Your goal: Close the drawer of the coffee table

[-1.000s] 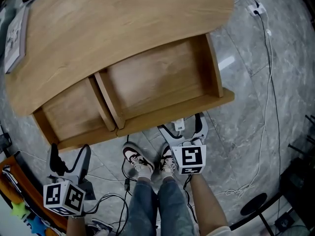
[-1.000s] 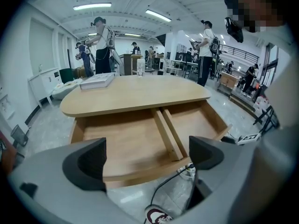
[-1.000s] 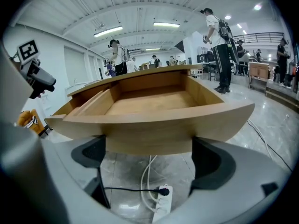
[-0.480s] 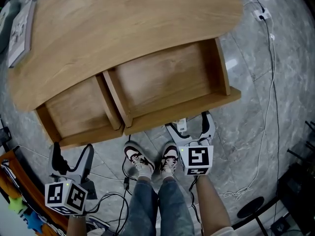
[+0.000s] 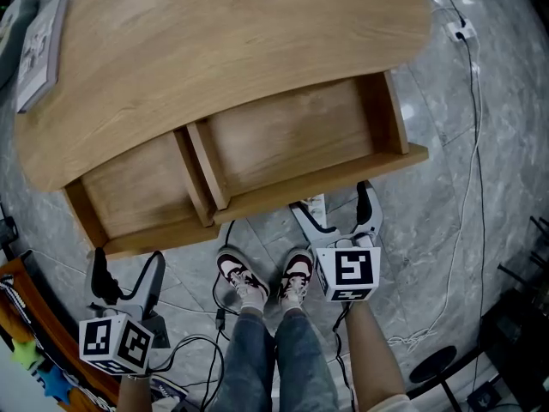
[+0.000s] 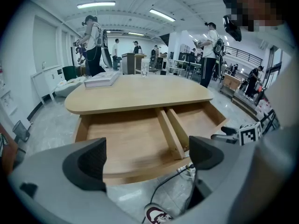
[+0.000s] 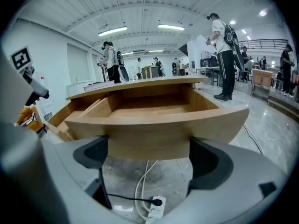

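The wooden coffee table (image 5: 214,41) has two drawers pulled out toward me. My right gripper (image 5: 334,204) is open, just in front of the right drawer's curved front board (image 5: 326,181). In the right gripper view that board (image 7: 159,129) fills the space ahead of the wide-open jaws (image 7: 149,160), and the pads stand apart from it. My left gripper (image 5: 126,264) is open and empty, low at the left, short of the left drawer's front (image 5: 146,239). From the left gripper (image 6: 147,157) I see both drawers (image 6: 126,143) empty.
A white power strip (image 5: 315,202) and its cables lie on the marble floor under the right drawer's front. My shoes (image 5: 240,280) stand between the grippers. A book (image 5: 39,50) lies on the table's far left. Several people stand beyond the table.
My right gripper has risen and moved closer to the right drawer's front board. The left gripper has stayed where it was. Both drawers remain open.
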Demonstrator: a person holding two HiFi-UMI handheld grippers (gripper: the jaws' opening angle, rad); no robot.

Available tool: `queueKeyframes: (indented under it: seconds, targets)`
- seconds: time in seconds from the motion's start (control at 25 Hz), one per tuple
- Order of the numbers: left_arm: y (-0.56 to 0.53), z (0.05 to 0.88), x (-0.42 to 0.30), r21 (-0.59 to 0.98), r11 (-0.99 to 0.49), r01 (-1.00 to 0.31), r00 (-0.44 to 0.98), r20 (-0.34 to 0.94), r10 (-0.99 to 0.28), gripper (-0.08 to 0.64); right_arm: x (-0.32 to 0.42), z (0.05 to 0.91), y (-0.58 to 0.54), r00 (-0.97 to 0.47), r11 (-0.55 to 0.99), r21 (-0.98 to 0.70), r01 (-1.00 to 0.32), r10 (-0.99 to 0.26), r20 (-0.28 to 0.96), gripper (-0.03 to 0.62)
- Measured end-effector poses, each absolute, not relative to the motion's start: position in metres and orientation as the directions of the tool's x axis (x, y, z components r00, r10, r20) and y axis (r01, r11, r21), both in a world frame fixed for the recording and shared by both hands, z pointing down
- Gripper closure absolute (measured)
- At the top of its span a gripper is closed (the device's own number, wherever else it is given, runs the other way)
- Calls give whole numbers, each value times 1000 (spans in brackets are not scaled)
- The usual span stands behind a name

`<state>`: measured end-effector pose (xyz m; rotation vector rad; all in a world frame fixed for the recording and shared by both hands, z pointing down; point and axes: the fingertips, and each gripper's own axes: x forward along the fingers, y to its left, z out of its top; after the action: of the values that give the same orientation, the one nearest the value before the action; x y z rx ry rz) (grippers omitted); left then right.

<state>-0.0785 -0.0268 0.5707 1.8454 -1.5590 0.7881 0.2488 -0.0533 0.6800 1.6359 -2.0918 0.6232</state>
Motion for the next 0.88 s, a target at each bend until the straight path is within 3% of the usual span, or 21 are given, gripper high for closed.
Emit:
queueKeyframes:
  seconds: [0.88]
  targets:
    - [-22,568,-101,107,-31,-994,101,751,-652,15,237,661,-140,-216,185,-112,-976,-809,547,37]
